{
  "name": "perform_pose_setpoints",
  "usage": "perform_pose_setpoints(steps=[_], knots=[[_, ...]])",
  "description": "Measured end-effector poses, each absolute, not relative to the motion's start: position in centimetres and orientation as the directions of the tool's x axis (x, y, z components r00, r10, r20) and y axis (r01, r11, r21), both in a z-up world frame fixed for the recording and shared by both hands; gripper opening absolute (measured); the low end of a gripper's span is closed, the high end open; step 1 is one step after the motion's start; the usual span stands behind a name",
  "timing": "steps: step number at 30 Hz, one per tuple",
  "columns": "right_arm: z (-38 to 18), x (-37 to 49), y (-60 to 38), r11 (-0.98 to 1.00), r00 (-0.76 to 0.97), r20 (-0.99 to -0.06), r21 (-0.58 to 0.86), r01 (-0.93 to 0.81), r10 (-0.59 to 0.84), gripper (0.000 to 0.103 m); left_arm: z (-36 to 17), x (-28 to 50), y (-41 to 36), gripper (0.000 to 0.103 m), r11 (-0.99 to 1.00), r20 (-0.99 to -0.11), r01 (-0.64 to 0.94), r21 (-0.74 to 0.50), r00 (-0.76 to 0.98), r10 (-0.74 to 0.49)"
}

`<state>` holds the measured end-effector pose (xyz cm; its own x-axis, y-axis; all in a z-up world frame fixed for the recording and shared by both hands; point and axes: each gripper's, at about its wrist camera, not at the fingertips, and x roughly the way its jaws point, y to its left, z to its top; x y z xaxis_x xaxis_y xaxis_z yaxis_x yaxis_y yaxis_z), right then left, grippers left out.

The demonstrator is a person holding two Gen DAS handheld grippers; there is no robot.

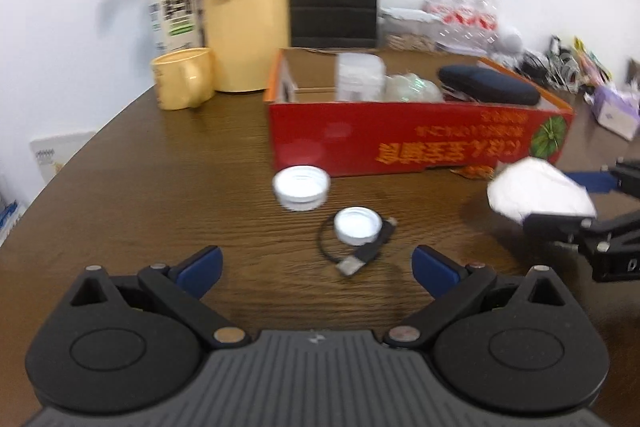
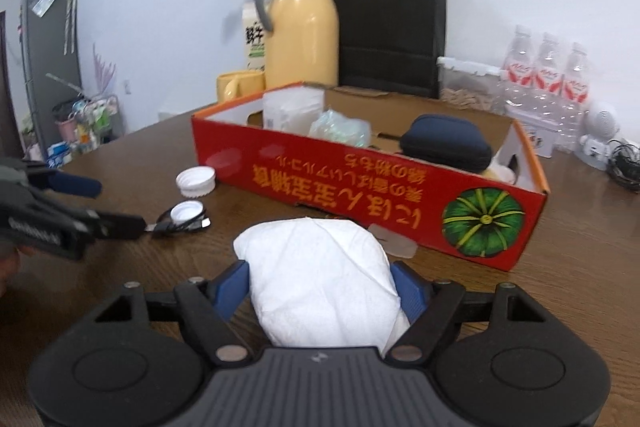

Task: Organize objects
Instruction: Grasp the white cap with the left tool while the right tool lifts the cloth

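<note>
I have the soft white crumpled cloth bundle (image 2: 320, 279) pinched between the blue pads of my right gripper (image 2: 320, 287), clamped at its near end so the bulk hangs forward, clear of the dark wooden table (image 1: 140, 167). I carry it that way because the long red cardboard box with the green pumpkin print (image 2: 360, 187) lies just beyond it, and I judge the bundle is meant to go over the near wall and in. The box already holds a clear plastic container (image 2: 294, 111), a pale green wrapped bundle (image 2: 340, 129) and a dark blue zip case (image 2: 446, 143) toward its right end, so the free floor seems to be in the middle.

My left gripper (image 1: 316, 267) hovers low over the table with its jaws spread wide and nothing between them. It faces a small white bottle cap (image 1: 357, 225) resting on a coiled black USB cable (image 1: 360, 255), with a larger white ribbed lid (image 1: 302, 187) just beyond, near the box's left corner. I read those as my next pickups.
</note>
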<state>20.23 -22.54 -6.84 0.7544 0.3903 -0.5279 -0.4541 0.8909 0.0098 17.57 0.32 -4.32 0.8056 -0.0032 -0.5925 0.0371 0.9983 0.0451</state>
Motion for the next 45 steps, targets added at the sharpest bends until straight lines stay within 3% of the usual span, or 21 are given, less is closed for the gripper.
perform_pose_setpoints(steps=[6,12,15,16,25,45], knots=[[-6.7,20.1,-22.7,0.895,0.761,-0.518,0.017,-0.446,0.389,0.076,-5.5,18.8,-0.4,0.098,0.998,-0.625,0.040,0.056,0.781,0.004],[-6.7,20.0,-22.8,0.890,0.753,-0.520,0.031,-0.454,0.402,0.076,-5.5,19.2,0.1,0.076,1.000,-0.626,0.022,0.015,0.780,-0.008],[-6.7,20.0,-22.8,0.890,0.753,-0.519,0.031,-0.455,0.403,0.076,-5.4,18.7,-0.2,0.046,0.999,-0.608,0.036,0.010,0.793,-0.022],[-6.7,20.0,-22.8,0.890,0.753,-0.520,0.031,-0.455,0.403,0.076,-5.4,18.6,-0.3,0.029,0.999,-0.604,0.041,0.007,0.796,-0.029],[-6.9,20.1,-22.7,0.892,0.751,-0.529,0.025,-0.452,0.396,0.076,-4.9,17.3,-0.6,0.029,0.999,-0.563,0.046,-0.005,0.826,-0.041],[-5.7,19.0,-23.3,0.895,0.791,-0.456,0.028,-0.445,0.408,0.076,-1.3,15.5,-1.4,0.025,0.997,-0.435,0.077,0.012,0.898,-0.064]])
